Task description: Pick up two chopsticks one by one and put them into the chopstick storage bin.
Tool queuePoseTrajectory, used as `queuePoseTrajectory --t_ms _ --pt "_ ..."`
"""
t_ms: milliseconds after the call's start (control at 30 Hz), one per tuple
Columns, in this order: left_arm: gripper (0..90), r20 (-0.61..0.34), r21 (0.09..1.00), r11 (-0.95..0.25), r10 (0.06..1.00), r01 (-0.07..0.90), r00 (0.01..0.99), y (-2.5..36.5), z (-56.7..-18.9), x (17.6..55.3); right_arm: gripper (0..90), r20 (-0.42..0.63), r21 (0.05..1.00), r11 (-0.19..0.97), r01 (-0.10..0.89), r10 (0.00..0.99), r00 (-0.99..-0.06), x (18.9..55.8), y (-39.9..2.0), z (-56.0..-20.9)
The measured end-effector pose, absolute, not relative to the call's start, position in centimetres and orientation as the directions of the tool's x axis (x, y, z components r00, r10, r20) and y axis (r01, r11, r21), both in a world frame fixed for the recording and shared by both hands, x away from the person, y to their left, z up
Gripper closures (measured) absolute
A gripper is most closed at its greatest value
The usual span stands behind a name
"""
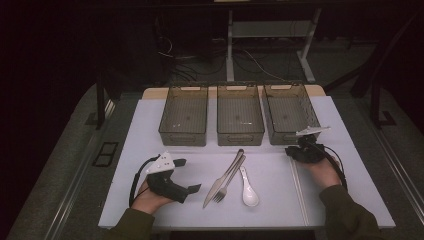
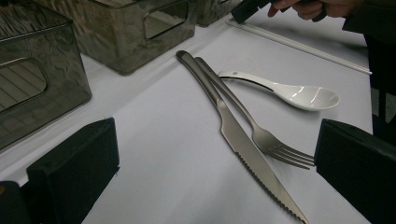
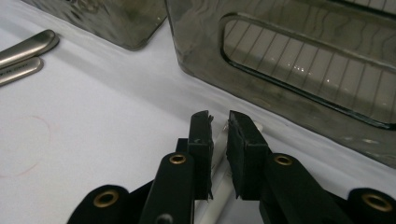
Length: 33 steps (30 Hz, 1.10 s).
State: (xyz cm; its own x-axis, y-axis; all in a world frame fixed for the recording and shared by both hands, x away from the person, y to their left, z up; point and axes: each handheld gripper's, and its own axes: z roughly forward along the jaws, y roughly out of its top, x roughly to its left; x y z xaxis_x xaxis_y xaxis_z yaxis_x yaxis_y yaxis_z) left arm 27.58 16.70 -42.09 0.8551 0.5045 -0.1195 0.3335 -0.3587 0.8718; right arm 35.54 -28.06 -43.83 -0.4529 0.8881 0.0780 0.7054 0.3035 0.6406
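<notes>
A steel knife and fork lie side by side on the white table, with a white ceramic spoon just right of them. My left gripper rests at the front left, open, its jaws wide apart and empty. In the left gripper view the knife, fork and spoon lie just ahead of the left gripper. My right gripper is low on the table by the right bin's front wall. In the right gripper view, the right gripper is shut on a thin white chopstick.
Three smoky translucent bins stand in a row at the back of the table. The chopstick runs toward the front edge on the right. The right bin's wall is close in front of the right jaws.
</notes>
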Motion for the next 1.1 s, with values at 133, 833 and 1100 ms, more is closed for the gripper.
queuePoseTrajectory --t_ms 133,833,1100 --pt "0.0 -0.119 0.872 -0.36 0.502 0.332 0.856 16.7 -42.1 27.6 78.9 0.079 0.631 0.307 0.712 0.888 -0.453 35.6 -27.9 -44.0" --pt "0.0 -0.121 0.872 -0.359 0.501 0.333 0.857 16.6 -42.1 27.5 78.2 0.086 0.623 0.283 0.729 0.902 -0.424 35.5 -26.9 -44.4" --pt "0.0 -0.123 0.873 -0.356 0.501 0.333 0.857 16.7 -42.1 27.5 78.4 0.083 0.622 0.291 0.727 0.899 -0.43 35.6 -26.1 -44.3"
